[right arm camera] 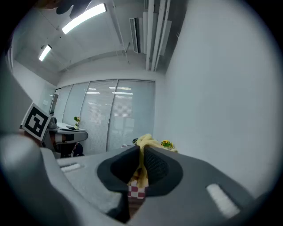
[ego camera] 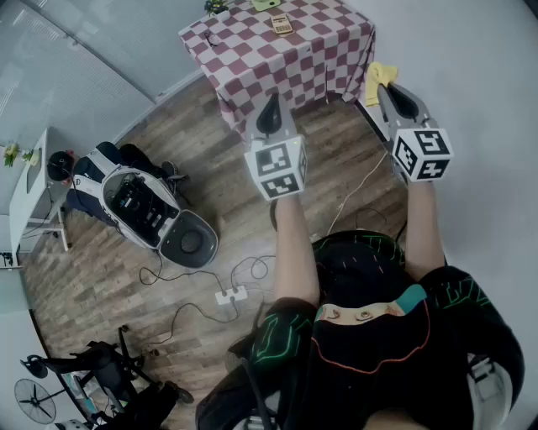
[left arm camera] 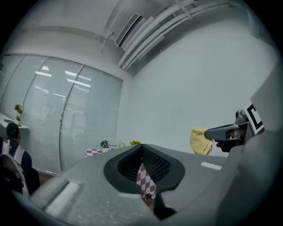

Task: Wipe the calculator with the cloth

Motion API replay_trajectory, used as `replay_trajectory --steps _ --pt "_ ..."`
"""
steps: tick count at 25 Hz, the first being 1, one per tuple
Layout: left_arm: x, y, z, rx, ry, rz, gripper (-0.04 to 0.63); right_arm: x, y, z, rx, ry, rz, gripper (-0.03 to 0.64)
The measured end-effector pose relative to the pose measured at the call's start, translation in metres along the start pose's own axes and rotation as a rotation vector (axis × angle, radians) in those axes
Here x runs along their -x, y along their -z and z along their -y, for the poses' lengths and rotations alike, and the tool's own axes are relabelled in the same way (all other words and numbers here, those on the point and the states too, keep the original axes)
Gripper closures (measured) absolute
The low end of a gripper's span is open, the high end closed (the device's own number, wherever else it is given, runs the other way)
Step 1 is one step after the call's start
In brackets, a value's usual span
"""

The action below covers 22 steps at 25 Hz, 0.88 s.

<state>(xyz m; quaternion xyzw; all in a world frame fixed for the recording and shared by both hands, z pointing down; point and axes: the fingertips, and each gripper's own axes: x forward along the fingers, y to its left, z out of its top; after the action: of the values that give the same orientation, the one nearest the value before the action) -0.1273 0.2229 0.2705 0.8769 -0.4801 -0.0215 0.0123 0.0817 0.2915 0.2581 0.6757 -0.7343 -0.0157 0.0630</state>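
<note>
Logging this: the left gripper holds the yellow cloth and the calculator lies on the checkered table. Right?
No: the right gripper holds the yellow cloth, as the right gripper view shows. The left gripper is shut, empty. The calculator lies on the checkered table.

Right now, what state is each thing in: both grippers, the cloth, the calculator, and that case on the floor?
Left gripper: shut, empty.
Right gripper: shut on cloth.
Cloth: clamped, hanging free.
Calculator: flat on table, untouched.
Case: lid open.
</note>
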Motion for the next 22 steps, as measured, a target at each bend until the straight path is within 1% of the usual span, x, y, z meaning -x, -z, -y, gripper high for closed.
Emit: replay_trajectory --steps 3,6,10,12,15,19,22 --pt "-0.003 -0.001 -0.001 0.002 0.0 -0.001 0.584 -0.001 0.0 0.001 0.008 0.003 -0.003 0.581" --pt "-0.008 0.002 0.004 0.003 0.019 0.003 0.584 0.0 0.0 0.006 0.003 0.027 0.002 0.581" --pt "-0.012 0.001 0.01 0.051 0.055 0.031 0.584 0.001 0.008 0.015 -0.027 0.051 -0.015 0.581" --pt "-0.017 0.004 0.011 0.059 0.063 0.032 0.584 -0.001 0.011 0.022 -0.035 0.063 -0.028 0.581" --pt "-0.025 0.012 0.009 0.056 0.053 0.003 0.584 -0.009 0.014 0.028 -0.043 0.067 -0.043 0.581" --pt "-0.037 0.026 0.0 0.105 0.04 -0.011 0.584 -0.03 0.026 0.028 -0.039 0.043 -0.064 0.581" --pt "-0.054 0.038 -0.014 0.096 0.012 -0.025 0.584 -0.055 0.036 0.03 -0.039 0.021 -0.076 0.581"
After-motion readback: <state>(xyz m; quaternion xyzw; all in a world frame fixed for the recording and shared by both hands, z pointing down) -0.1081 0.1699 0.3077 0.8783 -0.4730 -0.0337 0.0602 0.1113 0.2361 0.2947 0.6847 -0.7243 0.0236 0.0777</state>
